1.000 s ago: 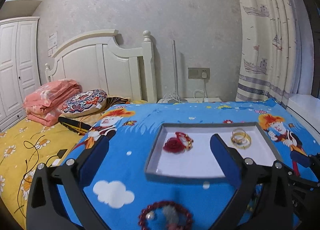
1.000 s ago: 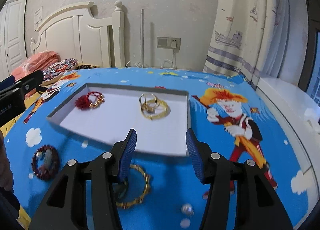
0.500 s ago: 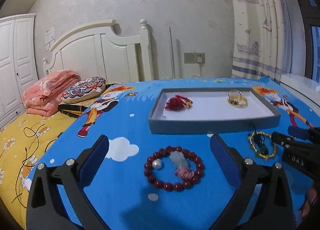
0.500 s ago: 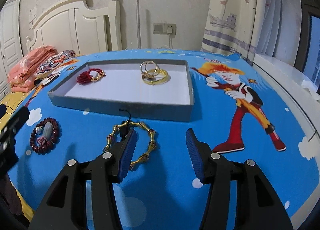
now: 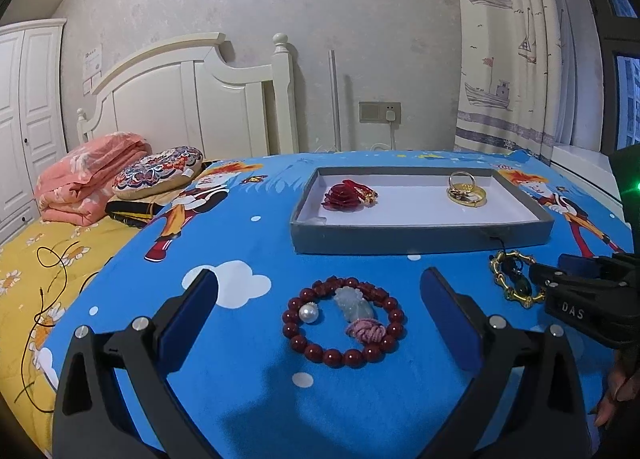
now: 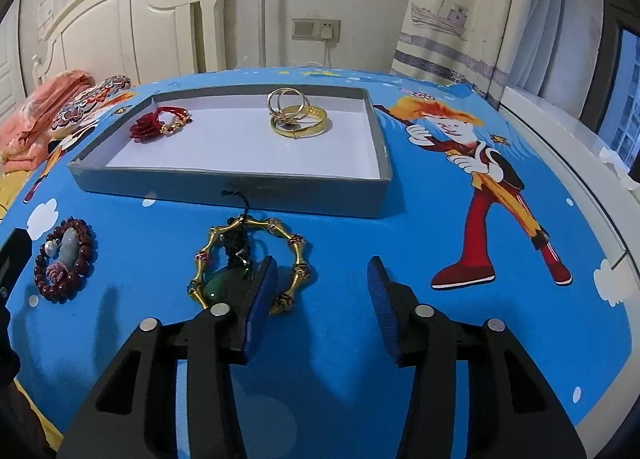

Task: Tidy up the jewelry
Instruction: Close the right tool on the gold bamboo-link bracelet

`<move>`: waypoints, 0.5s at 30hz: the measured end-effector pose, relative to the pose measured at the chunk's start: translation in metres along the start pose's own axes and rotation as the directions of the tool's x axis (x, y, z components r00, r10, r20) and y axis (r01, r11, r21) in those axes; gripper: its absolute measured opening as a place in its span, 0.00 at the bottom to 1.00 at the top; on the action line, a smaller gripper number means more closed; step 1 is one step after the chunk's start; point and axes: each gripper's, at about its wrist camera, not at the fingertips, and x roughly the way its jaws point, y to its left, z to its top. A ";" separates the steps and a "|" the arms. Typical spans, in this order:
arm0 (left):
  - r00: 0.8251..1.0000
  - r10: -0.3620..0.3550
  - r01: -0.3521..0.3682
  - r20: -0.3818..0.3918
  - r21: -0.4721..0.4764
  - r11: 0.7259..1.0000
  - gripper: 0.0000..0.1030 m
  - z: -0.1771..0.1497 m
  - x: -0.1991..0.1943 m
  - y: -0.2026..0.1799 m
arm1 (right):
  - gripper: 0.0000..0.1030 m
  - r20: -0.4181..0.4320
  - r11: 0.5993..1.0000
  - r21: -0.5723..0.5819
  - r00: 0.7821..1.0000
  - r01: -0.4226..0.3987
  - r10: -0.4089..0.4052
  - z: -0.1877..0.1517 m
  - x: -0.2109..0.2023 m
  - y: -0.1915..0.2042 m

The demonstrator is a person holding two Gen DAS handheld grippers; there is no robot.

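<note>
Leftmost, folded pink bedding (image 5: pixel 86 175) and a patterned cushion (image 5: pixel 158 171) sit far off on the bed (image 5: pixel 48 251), clear of the work and no part of it.

Left claw (image 5: pixel 318 309): jaws wide apart, nothing gripped. Red bead bracelet (image 5: pixel 344 325) lies flat on the blue cartoon cloth (image 5: pixel 248 243) between the two fingers, pads touching nothing. Straddling like this looks like a line-up for a pinch across the ring of beads.

Centre, far side: grey tray (image 6: pixel 224 185), white-lined, evidently the collecting place. Red rose piece (image 6: pixel 154 125) lies at its left end, gold bangles and rings (image 6: pixel 296 117) heaped right of centre. Like seems kept with like, so the bare floor between the groups is probably left for what still lies outside.

Near the tray's front wall, to the right: gold bamboo-link bangle (image 6: pixel 248 261) with a green pendant (image 6: pixel 224 285) and a dark cord inside its loop, flat on the cloth; the cord tip reaches the tray wall.

Right claw (image 6: pixel 322 307): jaws have just been closing but stand apart, clamped on nothing. Left finger sits inside the loop and the right one outside, with the bangle's right rim in the gap, unpinched. Judged: a rim grasp is in hand, since a flat hoop offers no other purchase.

Two pieces remain outside the tray.
</note>
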 end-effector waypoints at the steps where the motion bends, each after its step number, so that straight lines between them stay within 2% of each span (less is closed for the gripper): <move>1: 1.000 0.000 0.000 0.001 0.000 1.000 0.95 0.000 0.000 0.000 | 0.33 0.002 1.000 -0.005 1.000 -0.003 0.003 0.000 0.000 0.001; 2: 1.000 0.000 0.000 0.002 0.000 1.000 0.95 0.000 0.000 0.000 | 0.31 0.005 1.000 -0.013 1.000 -0.006 0.006 0.000 -0.001 0.003; 6: 1.000 0.005 -0.005 0.008 0.005 1.000 0.95 -0.001 -0.002 0.001 | 0.09 0.027 0.998 -0.066 1.000 -0.007 0.009 -0.004 -0.003 0.015; 15: 1.000 -0.004 0.004 -0.005 0.035 0.999 0.95 -0.002 -0.002 -0.011 | 0.09 0.101 0.996 -0.056 0.992 -0.069 0.075 -0.008 -0.017 0.018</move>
